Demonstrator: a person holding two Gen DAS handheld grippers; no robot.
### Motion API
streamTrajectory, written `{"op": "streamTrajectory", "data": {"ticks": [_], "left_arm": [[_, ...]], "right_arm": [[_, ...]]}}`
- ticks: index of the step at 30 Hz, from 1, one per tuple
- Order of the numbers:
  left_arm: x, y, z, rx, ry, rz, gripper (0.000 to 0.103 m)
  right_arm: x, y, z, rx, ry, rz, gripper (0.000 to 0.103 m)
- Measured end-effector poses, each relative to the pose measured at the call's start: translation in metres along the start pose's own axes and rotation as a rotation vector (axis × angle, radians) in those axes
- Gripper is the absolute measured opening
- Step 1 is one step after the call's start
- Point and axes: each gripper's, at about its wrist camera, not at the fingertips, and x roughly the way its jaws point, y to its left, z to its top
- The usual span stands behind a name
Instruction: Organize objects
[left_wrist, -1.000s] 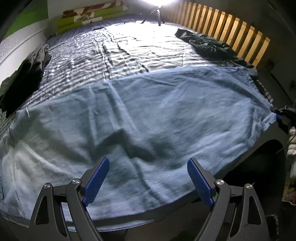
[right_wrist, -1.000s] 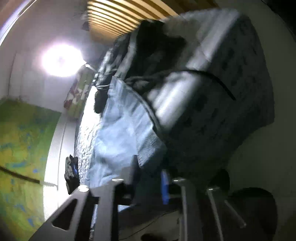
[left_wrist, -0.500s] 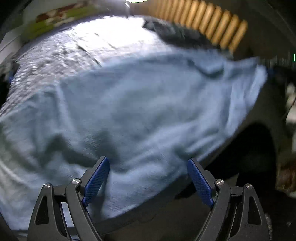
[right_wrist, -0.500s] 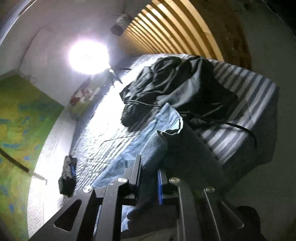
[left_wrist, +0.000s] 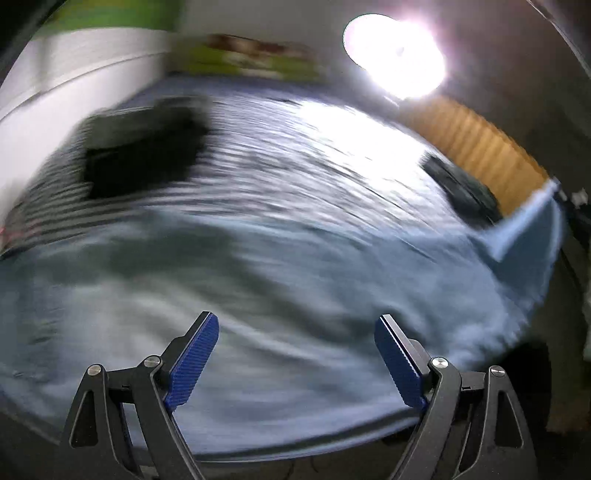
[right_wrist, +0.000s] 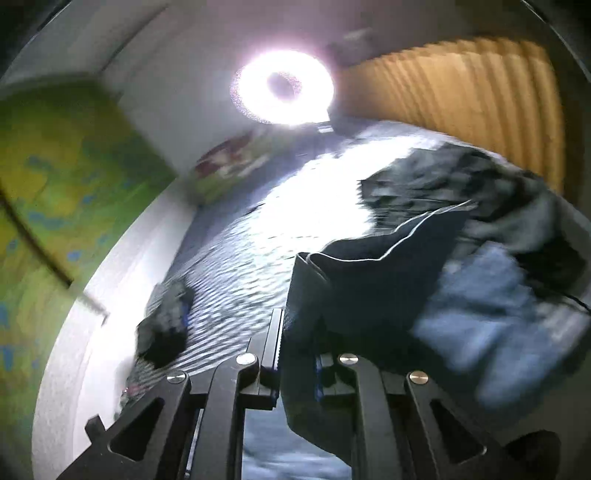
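A large light-blue towel (left_wrist: 295, 280) lies spread over the near part of a striped bed (left_wrist: 295, 147). My left gripper (left_wrist: 295, 354) is open and empty, just above the towel's near edge. My right gripper (right_wrist: 297, 343) is shut on a corner of the blue towel (right_wrist: 369, 280) and holds it lifted; the cloth hangs dark against the light. That raised corner shows in the left wrist view (left_wrist: 532, 229) at the far right. The views are blurred by motion.
A dark garment pile (left_wrist: 144, 147) lies at the bed's left side, also seen in the right wrist view (right_wrist: 166, 325). Another dark garment (right_wrist: 461, 184) lies by the wooden slatted board (right_wrist: 480, 92). A bright ring lamp (right_wrist: 282, 88) shines at the far end. White wall at left.
My right gripper has lifted the towel's corner up and inward over the bed. My left gripper has swung to the left, still open above the towel's near edge.
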Motion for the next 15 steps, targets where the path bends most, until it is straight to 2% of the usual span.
{"op": "streamTrajectory", "data": {"ticks": [4,8,10,12,13,15], "left_arm": [[-0.028,0.105,0.002,-0.152,-0.088,0.132,0.088],[-0.053,0.204,-0.021,-0.382,-0.168,0.136,0.088],[-0.06,0.247,-0.039,-0.48,-0.172,0.159,0.088],[-0.068,0.279,-0.055,-0.572,-0.177,0.185,0.086],[-0.072,0.296,-0.062,-0.619,-0.184,0.172,0.086],[-0.079,0.314,-0.069,-0.65,-0.201,0.182,0.086]], "right_arm": [[0.043,0.101,-0.014,-0.122,0.048,0.101,0.012],[0.092,0.225,-0.047,-0.265,0.106,0.231,0.012],[0.121,0.299,-0.083,-0.372,0.144,0.316,0.012],[0.149,0.352,-0.121,-0.447,0.199,0.377,0.011],[0.163,0.373,-0.142,-0.48,0.232,0.392,0.011],[0.202,0.415,-0.202,-0.562,0.32,0.394,0.011]]}}
